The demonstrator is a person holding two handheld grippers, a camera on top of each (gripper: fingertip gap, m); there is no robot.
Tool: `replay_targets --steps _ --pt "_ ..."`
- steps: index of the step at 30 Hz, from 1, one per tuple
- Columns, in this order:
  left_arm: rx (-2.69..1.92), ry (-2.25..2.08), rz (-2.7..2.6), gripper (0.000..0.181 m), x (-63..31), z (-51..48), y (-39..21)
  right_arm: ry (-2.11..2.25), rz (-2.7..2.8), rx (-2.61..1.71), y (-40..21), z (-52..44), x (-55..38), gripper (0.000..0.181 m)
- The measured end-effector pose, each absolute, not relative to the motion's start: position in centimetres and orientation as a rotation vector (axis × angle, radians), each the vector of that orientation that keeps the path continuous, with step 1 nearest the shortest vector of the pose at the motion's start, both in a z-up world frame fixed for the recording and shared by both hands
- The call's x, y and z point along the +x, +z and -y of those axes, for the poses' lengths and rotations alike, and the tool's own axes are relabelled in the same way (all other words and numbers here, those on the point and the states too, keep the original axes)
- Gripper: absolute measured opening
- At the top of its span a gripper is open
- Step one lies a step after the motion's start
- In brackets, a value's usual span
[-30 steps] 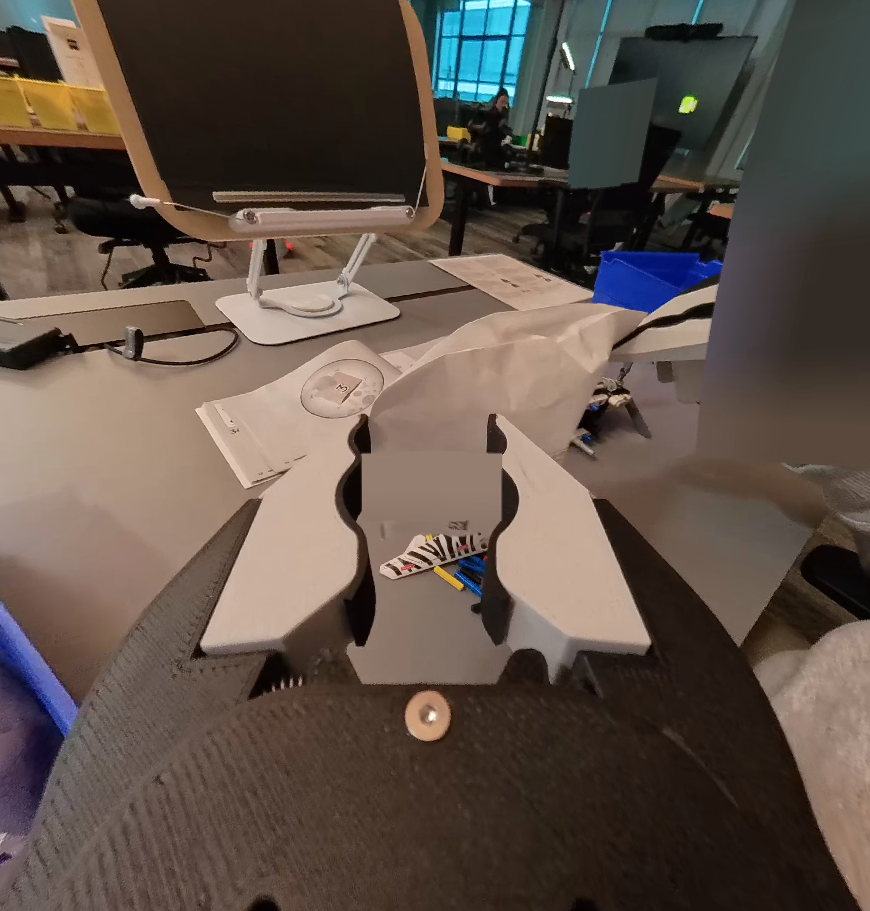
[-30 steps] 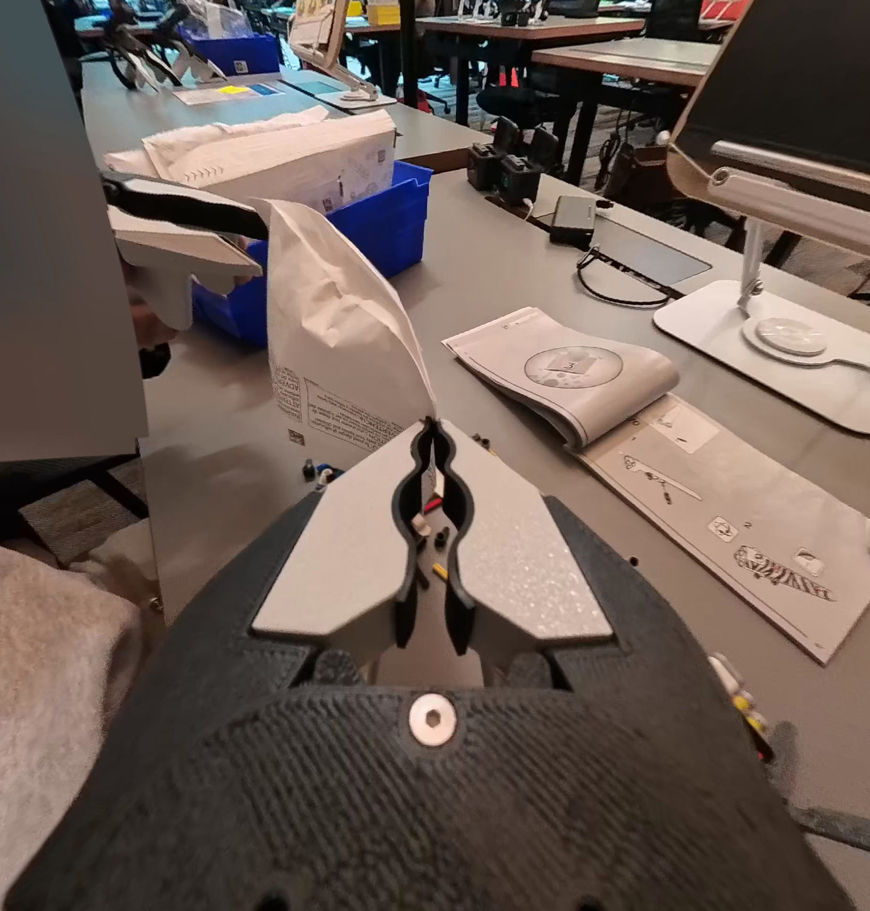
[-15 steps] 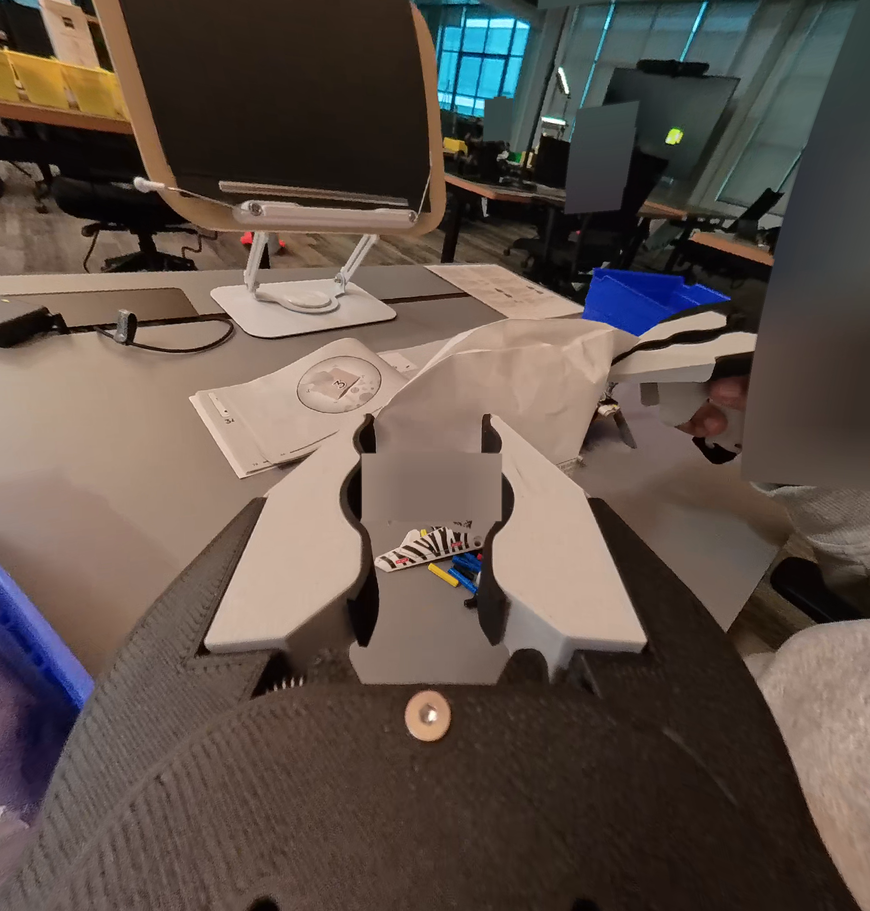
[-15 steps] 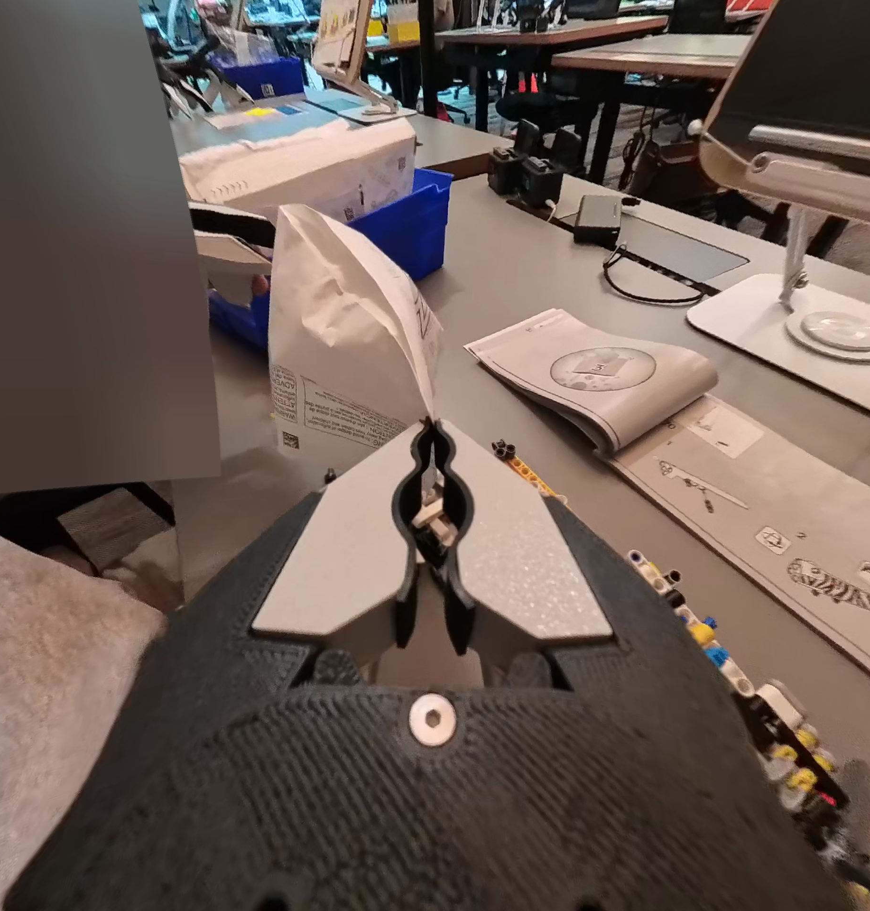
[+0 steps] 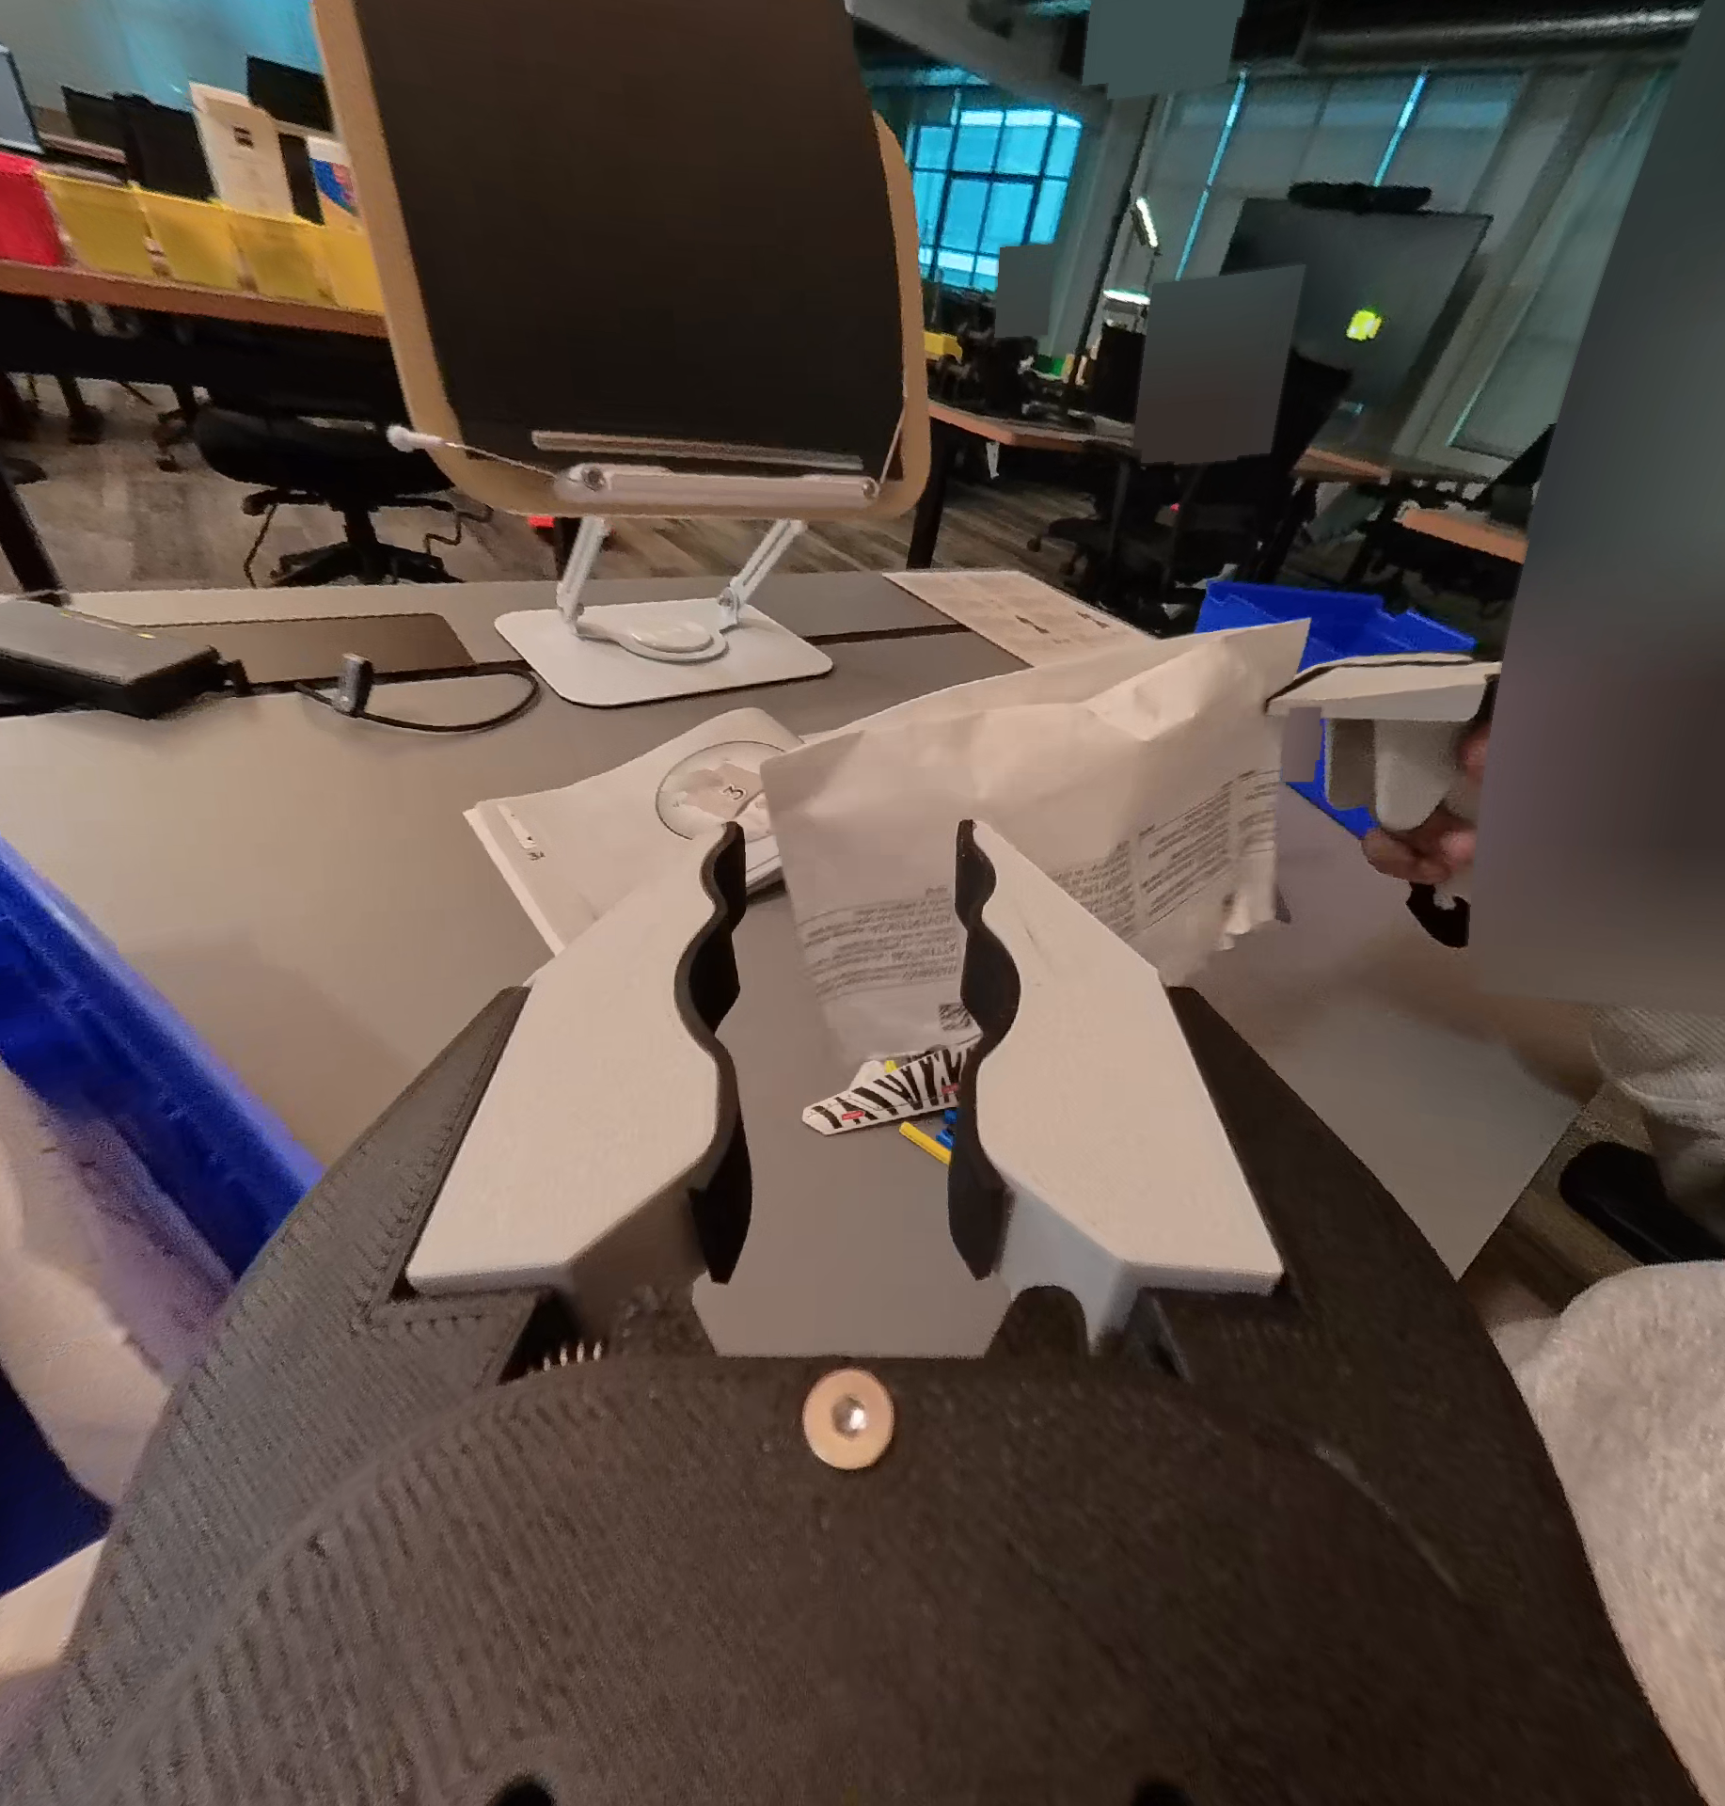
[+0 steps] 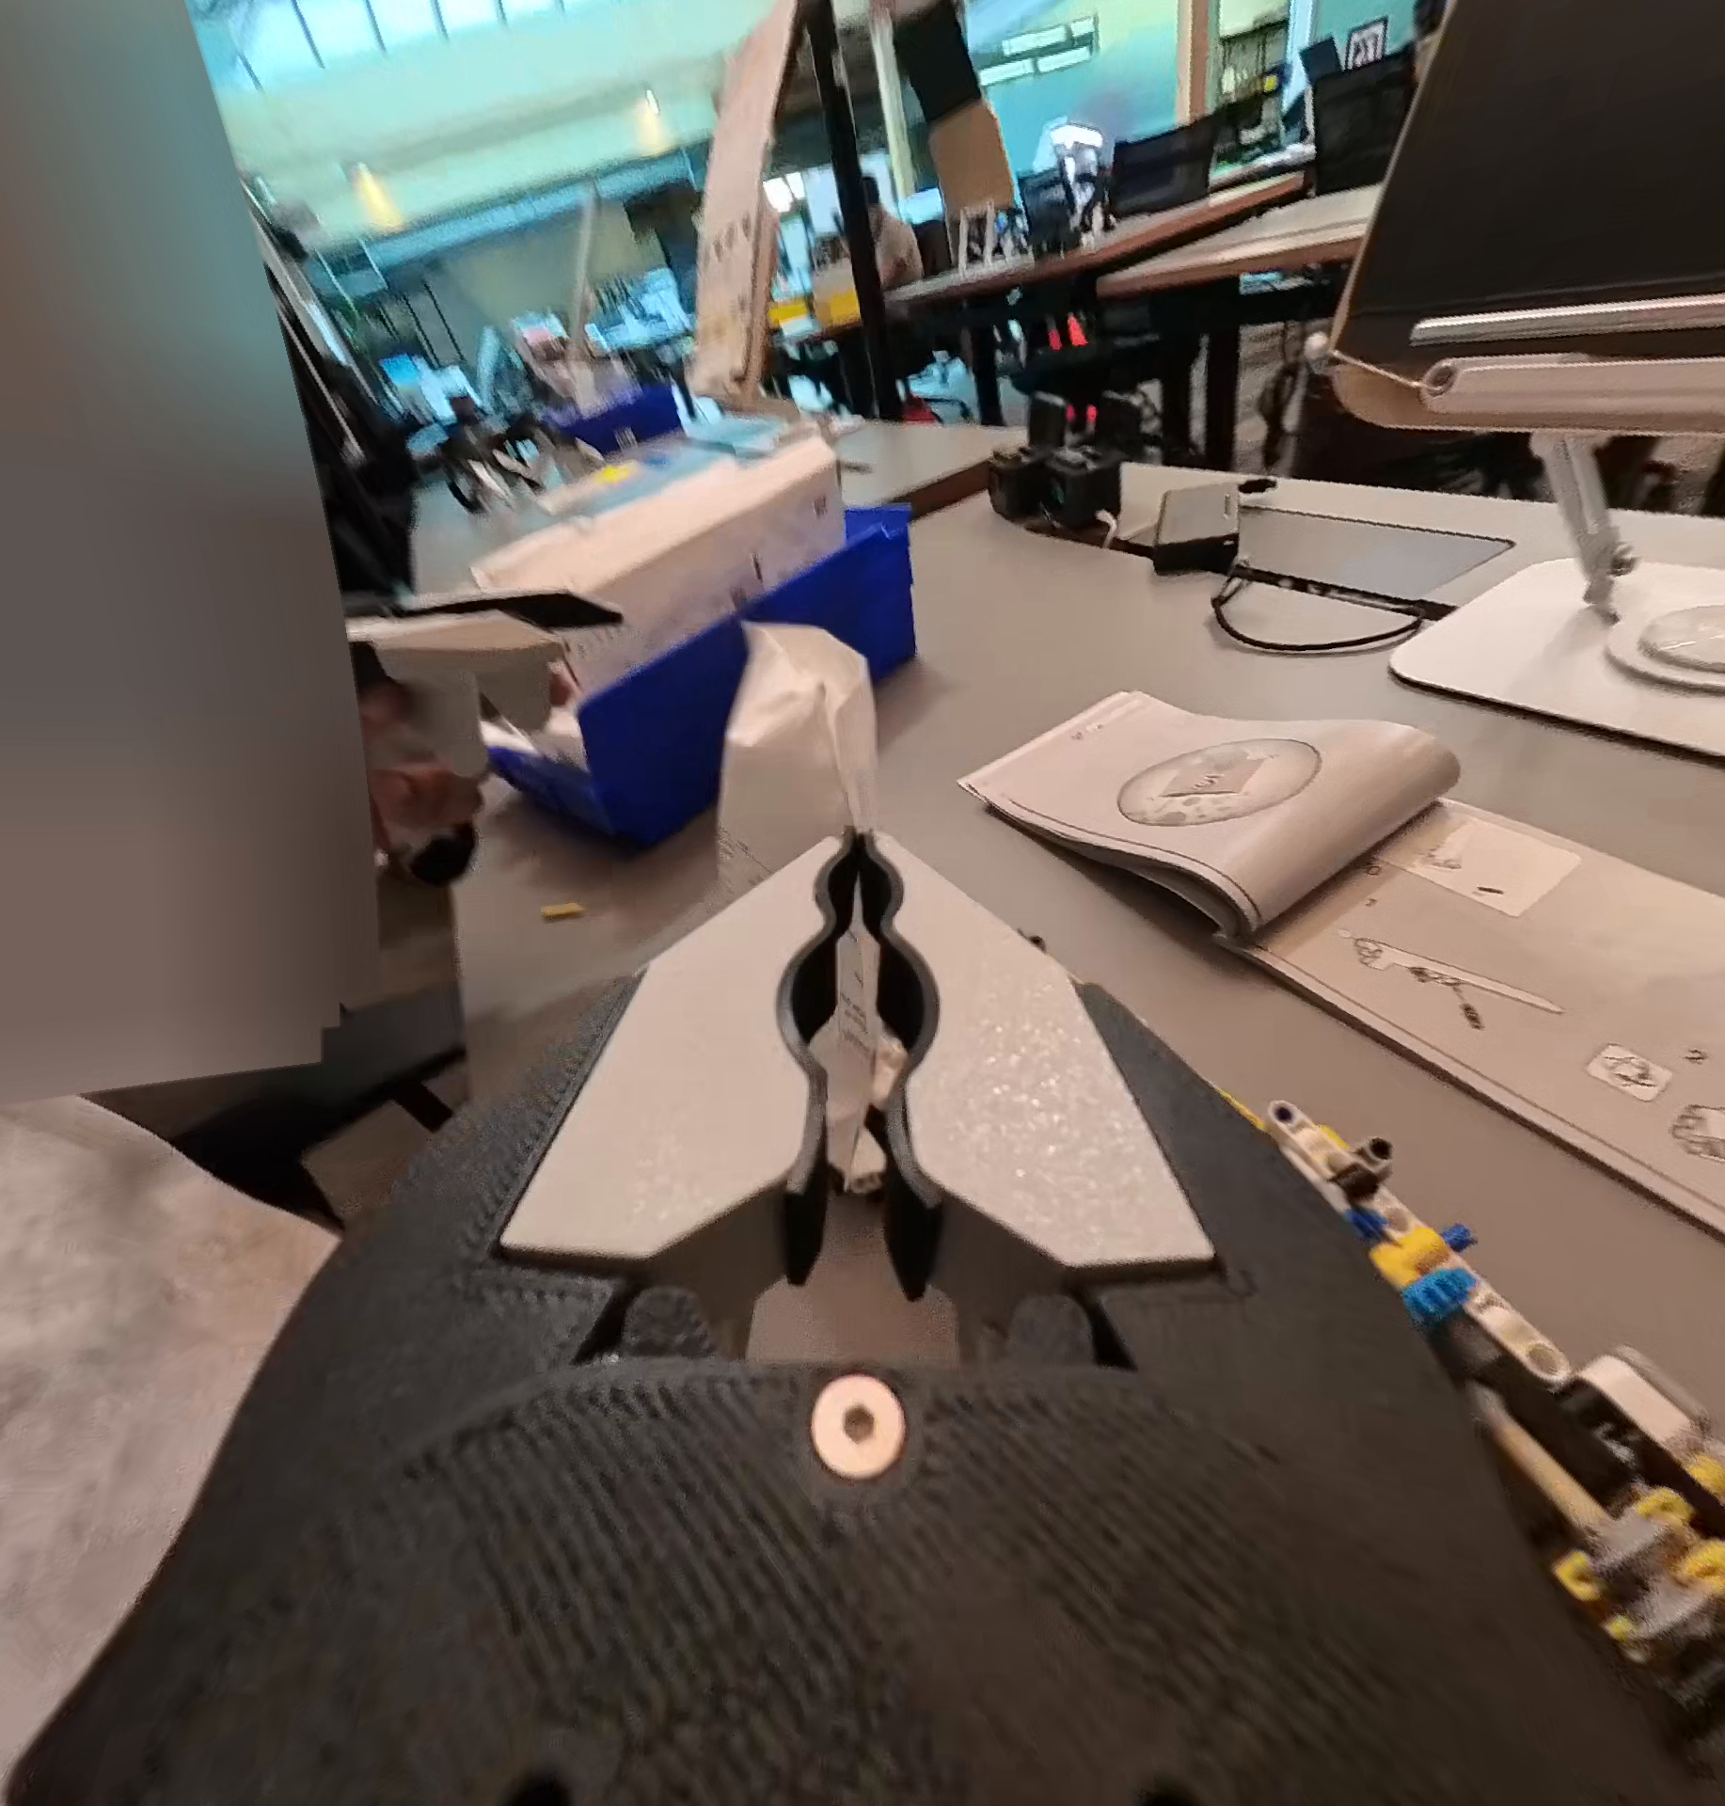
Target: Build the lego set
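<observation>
Our right gripper (image 6: 857, 848) pinches the white bag (image 6: 800, 723), whose small print we leave unread; our left gripper (image 5: 844, 850) gapes empty. Lego bits (image 5: 888, 1099) lie under the left gripper on the grey desk (image 5: 204, 880), a booklet (image 6: 1230, 792) right of the bag, open office behind.

Even indoor light with teal daylight from far windows (image 5: 995, 186), soft shadows on the grey table (image 5: 253, 880), strong wide-angle bending at the edges, and the right wrist view smeared by motion blur throughout.
</observation>
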State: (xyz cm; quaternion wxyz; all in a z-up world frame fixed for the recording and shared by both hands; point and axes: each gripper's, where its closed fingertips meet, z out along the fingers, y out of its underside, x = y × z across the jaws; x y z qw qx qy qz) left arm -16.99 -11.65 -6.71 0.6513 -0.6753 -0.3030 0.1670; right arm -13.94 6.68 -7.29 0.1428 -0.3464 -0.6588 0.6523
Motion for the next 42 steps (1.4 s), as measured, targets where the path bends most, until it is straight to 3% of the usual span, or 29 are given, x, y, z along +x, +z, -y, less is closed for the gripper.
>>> replay_targets --steps 8,19,33,42 --pt "-1.502 0.346 0.696 0.041 -16.6 11.9 -6.5 2.518 1.586 -1.045 -2.0 -9.7 -13.2 0.000" --pt "-1.592 0.415 0.658 0.045 -16.6 10.4 -7.6 1.883 1.820 -0.801 -5.0 -7.2 -13.6 0.000" --pt "-1.631 0.316 0.629 0.063 -16.9 8.1 -9.3 1.966 1.881 -0.587 -4.1 -5.1 -11.2 0.000" --pt "-1.465 0.067 0.468 0.030 -14.2 7.9 -7.2 2.003 1.873 -0.623 -3.9 -6.7 -11.0 0.000"
